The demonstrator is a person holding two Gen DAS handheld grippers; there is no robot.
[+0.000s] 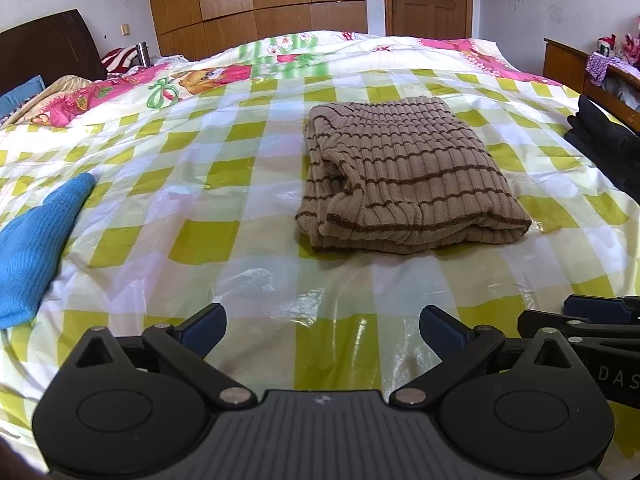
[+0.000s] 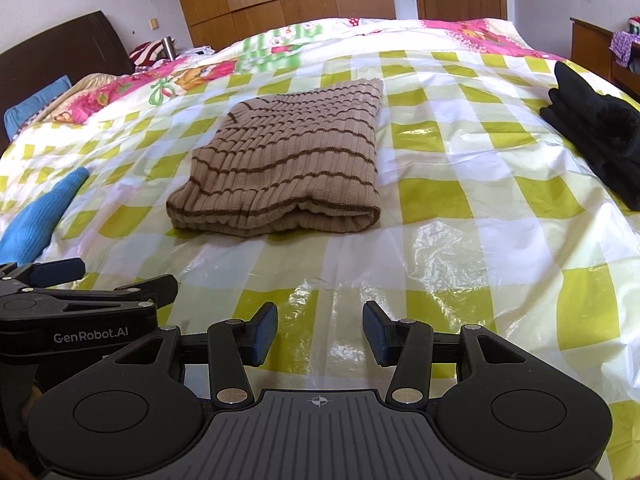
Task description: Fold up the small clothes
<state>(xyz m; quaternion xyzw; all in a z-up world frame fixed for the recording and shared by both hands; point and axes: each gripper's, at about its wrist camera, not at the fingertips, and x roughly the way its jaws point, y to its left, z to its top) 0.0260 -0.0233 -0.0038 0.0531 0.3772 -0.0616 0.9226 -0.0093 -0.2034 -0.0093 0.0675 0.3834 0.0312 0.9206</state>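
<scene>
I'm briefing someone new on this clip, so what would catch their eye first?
A folded tan striped sweater lies mid-bed on the glossy green-checked sheet. A blue knit garment lies at the left, a dark pile at the right, and both grippers, left and right, hover open and empty.

We see both views brightly and evenly lit by daylight. Glare streaks the glossy checked plastic sheet [image 1: 248, 184] near its front edge, with white highlights on its wrinkles. A soft shadow lies under the folded brown sweater [image 2: 288, 168]. Fisheye distortion bows the wardrobe [image 1: 256, 0] and darkens the corners. Focus stays sharp throughout.
</scene>
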